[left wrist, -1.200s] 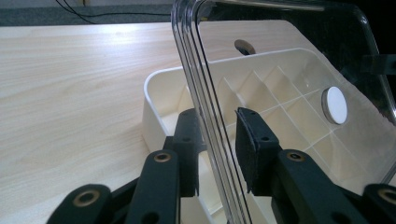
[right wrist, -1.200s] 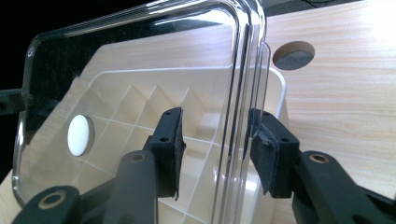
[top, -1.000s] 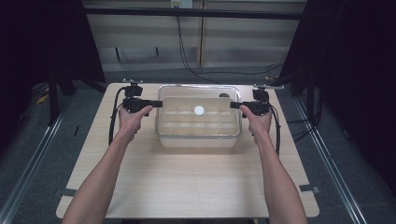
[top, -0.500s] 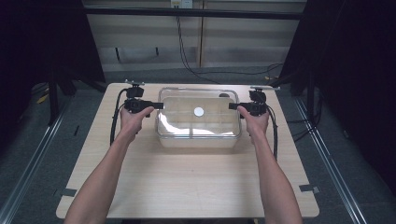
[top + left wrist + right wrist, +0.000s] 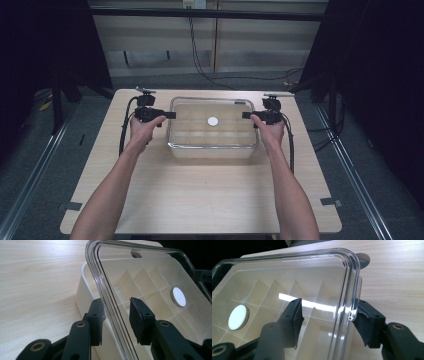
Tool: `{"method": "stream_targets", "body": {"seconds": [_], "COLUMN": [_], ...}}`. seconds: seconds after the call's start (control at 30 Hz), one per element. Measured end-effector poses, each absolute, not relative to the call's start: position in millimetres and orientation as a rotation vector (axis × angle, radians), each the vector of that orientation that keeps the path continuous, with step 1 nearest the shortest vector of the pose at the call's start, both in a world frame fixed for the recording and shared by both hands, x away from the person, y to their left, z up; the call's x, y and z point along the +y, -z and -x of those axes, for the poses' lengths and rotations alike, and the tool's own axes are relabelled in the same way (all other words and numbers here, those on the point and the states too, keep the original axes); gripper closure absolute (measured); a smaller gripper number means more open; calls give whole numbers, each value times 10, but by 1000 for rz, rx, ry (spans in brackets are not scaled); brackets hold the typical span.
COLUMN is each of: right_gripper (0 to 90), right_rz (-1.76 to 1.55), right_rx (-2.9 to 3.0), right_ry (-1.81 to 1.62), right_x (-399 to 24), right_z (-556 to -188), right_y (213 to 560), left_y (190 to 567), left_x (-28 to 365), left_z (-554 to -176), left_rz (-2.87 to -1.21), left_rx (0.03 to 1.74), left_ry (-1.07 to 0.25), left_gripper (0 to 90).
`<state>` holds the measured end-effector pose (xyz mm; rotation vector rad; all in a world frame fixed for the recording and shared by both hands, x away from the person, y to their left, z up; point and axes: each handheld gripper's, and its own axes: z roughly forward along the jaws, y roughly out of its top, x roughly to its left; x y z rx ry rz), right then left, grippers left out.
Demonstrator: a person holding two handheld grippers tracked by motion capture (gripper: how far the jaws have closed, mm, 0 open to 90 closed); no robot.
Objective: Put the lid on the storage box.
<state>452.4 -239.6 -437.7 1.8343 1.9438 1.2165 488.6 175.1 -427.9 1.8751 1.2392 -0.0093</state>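
Two grippers flank a clear lid [image 5: 213,122] that lies on a cream divided box [image 5: 212,150], which stands toward the back of the wooden surface [image 5: 200,200]. At its left rim, the left gripper [image 5: 170,115] straddles the lid's edge; its jaws have just been opening, and in the left gripper view the outer pad [image 5: 97,315] seems to brush the rim while the inner one stands clear above the lid. At the opposite end, the right gripper [image 5: 246,115] has also just been opening: its jaws stand apart on either side of the lid's edge, the outer pad [image 5: 368,323] close to the rim, perhaps touching. A white round disc [image 5: 213,121] sits in the lid's middle.
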Motion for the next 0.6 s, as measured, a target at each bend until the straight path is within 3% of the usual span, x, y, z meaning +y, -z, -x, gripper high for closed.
{"method": "stream_targets", "body": {"seconds": [0.3, 0.33, 0.37, 0.6], "right_gripper": [364, 357, 343, 340], "right_rz": [-1860, -1863, -1863, -1854], "right_rx": [1960, 1958, 1959, 1964], "right_ry": [-1201, -1197, -1203, -1173], "right_x": [-2358, -2353, -2352, -2346], "right_z": [-4544, -4546, -4550, -4559], "right_y": [4427, 4434, 4444, 4451], "left_y": [4328, 4330, 4332, 4347], "left_x": [1729, 1723, 1724, 1796], "left_z": [-4886, -4875, -4866, -4867], "left_rz": [-1865, -1907, -1917, -1886], "left_rx": [1270, 1272, 1253, 1295], "left_ry": [18, -40, -45, -24], "left_gripper": [617, 606, 675, 585]}}
